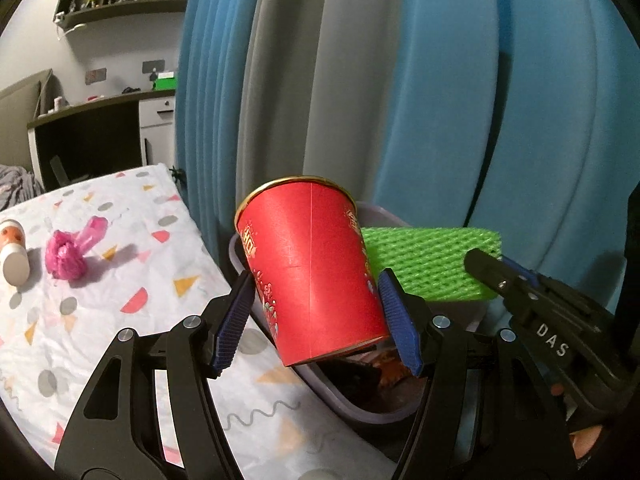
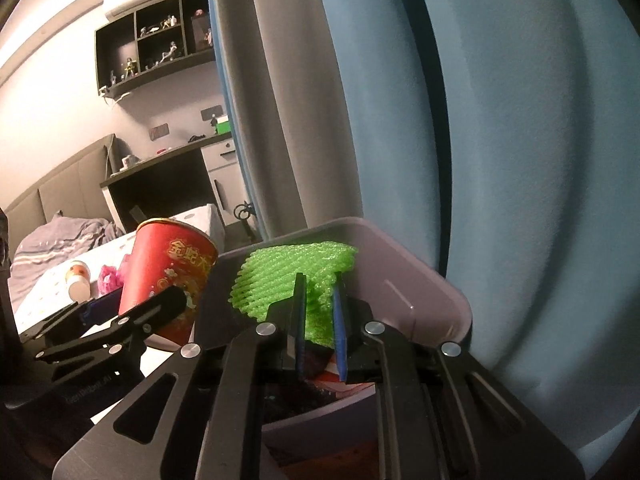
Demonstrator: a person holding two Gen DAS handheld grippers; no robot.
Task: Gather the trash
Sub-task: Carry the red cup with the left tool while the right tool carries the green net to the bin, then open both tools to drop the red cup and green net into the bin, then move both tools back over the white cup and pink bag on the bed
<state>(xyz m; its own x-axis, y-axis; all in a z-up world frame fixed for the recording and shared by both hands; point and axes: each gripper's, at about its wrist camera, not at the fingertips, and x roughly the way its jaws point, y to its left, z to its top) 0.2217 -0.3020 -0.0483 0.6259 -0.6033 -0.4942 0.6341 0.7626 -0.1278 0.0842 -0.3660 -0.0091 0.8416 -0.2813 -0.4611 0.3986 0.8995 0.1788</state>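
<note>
A red cup (image 1: 312, 272) is being pinched between the blue pads (image 1: 234, 320) of the left gripper (image 1: 316, 316), tilted with its gold rim leaning away and to the left. It is being held over the near edge of a grey bin (image 1: 360, 412), where the bin meets the bed (image 1: 100, 280). In the right wrist view the same cup (image 2: 168, 280) is being seen at the left, just outside the bin's wall (image 2: 400, 256), with the left gripper (image 2: 132, 316) clamped around its lower part.

A green foam net (image 2: 296, 276) is being squeezed by the right gripper (image 2: 318, 332), whose fingers are drawn close together with only the net between them. The net is being held inside the bin's opening, above dark scraps and a red-and-white wrapper (image 2: 344, 388) lying at the bottom (details there are too dim to be made out). From the left wrist the net (image 1: 432, 264) is being shown just right of the cup, with the right gripper (image 1: 492, 268) reaching in from the right.

On the patterned bed sheet, well apart from the bin, a pink bag (image 1: 68, 256) is lying knotted, and a small white bottle (image 1: 14, 256) is lying beside it at the left edge. Blue and grey curtains (image 1: 400, 80) are hanging behind the bin.
</note>
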